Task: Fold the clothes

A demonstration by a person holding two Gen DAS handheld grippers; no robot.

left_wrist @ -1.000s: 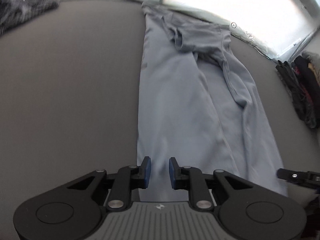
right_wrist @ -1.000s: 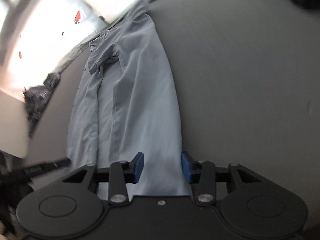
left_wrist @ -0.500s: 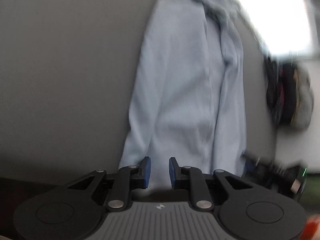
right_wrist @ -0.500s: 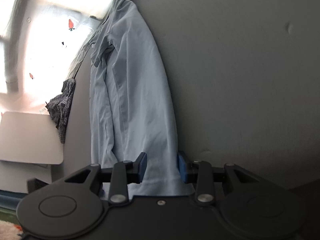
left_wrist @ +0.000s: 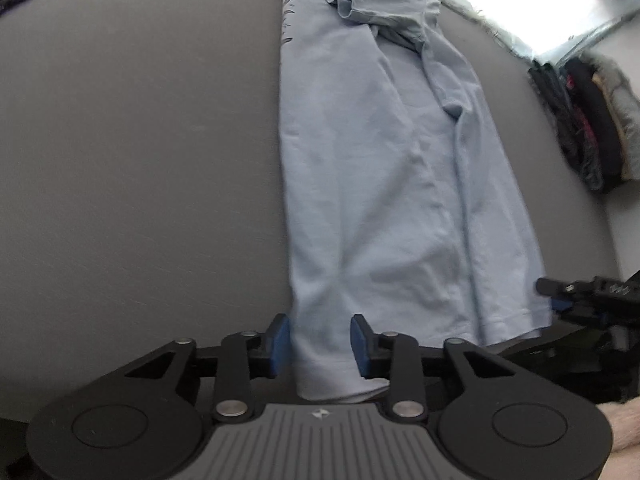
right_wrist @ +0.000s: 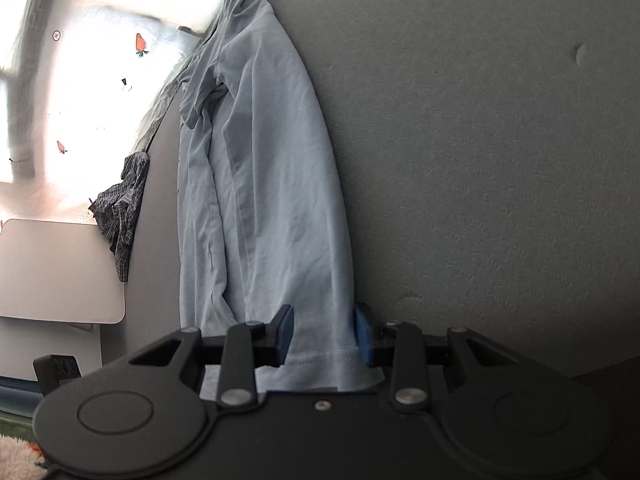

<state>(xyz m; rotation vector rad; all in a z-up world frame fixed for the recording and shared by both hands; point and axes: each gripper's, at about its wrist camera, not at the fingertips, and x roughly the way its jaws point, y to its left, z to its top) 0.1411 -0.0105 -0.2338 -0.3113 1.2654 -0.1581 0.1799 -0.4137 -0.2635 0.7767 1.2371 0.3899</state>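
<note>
the light blue shirt [left_wrist: 384,184] lies lengthwise on the grey surface [left_wrist: 140,152], folded into a long narrow strip, its hem at the near edge and its collar end far ahead of both tools. a sleeve is folded over along the strip's right side in the left wrist view. the left hand-held gripper [left_wrist: 319,340] sits at the hem's left corner; its jaws are opening, the cloth lies between the blue pads, and the pads do not seem to press it. the right hand-held gripper [right_wrist: 323,334] is at the hem's right corner, jaws narrow, with the hem [right_wrist: 320,360] between its pads; the right pad touches the cloth edge, but a firm pinch cannot be told. ahead and left of the right tool a dark checked garment [right_wrist: 122,208] hangs at the surface's edge. ahead and right of the left tool lies a pile of dark clothes [left_wrist: 588,120].
</note>
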